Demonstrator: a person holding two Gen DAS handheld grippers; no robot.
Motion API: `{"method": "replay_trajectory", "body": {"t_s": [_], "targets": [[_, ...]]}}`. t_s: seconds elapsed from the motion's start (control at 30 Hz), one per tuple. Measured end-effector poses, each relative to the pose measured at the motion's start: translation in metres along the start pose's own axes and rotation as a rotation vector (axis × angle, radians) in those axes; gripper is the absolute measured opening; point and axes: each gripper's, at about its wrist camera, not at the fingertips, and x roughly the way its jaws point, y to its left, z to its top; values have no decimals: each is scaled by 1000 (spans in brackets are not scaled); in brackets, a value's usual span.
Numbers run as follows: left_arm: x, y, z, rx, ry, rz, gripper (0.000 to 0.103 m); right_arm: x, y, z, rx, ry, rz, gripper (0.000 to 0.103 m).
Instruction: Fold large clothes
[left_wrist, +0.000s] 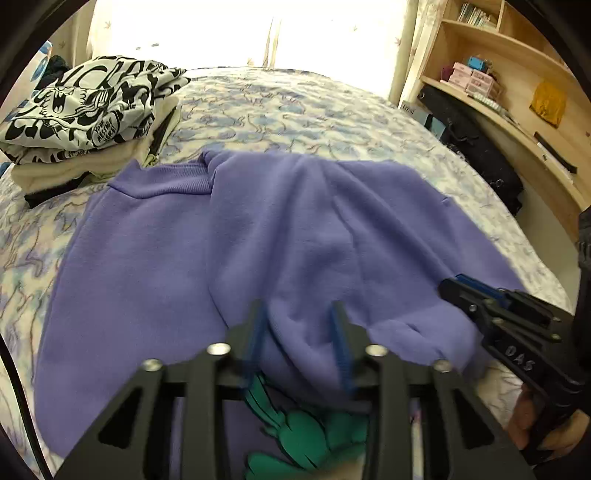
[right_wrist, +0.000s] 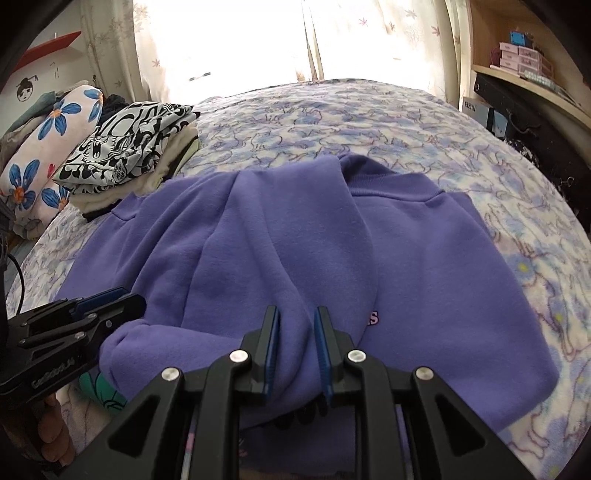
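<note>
Two grippers work the purple sweatshirt (left_wrist: 229, 236), spread at the bed's near edge. Left gripper (left_wrist: 300, 332) stands parted around a fold — likely to slump; right gripper (right_wrist: 295, 350) pinches cloth narrowly and may drag it. Patterned bedspread (right_wrist: 369, 122), folded pile (left_wrist: 92, 110) at the left edge, shelves (left_wrist: 517, 74).

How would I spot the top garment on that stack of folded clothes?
Start at the bed with the pale blue patterned cover. Beside the purple sweatshirt stands a stack of folded clothes; its top piece alone is white with bold black cartoon print.
</note>
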Motion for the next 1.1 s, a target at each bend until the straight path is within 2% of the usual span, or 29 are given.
{"method": "replay_trajectory", "body": {"t_s": [0.07,0.13,0.27,0.4,0.53,0.63,0.83,0.97,1.1], "targets": [[-14,-2,-3,-7,-22,-4,67,-9,3,-1,-1,-1,2,19],[-33,-6,-8,5,-67,14,72,-21,6,-2,-11,-5,8,19],[-57,-9,-16,36,-73,15,72,-42,12,-6,-11,-23,10,19],[-81,-5,-23,11,-70,14,74,-59,18,-11,-1,-23,29,19],[-103,1,-28,-18,-55,75,78,-70,25,-11,12,-23,31,19],[-118,8,-33,-50,-48,72,78,-80,29,-9,25,-20,38,19],[-137,32,-52,-142,-34,34,82,-106,43,-8,-29,-59,49,19],[-125,52,-71,-223,7,-9,82,-113,51,-10,-71,-92,54,19],[-104,72,-92,-337,40,-102,82,-114,56,-11,-98,-130,44,19]]}}
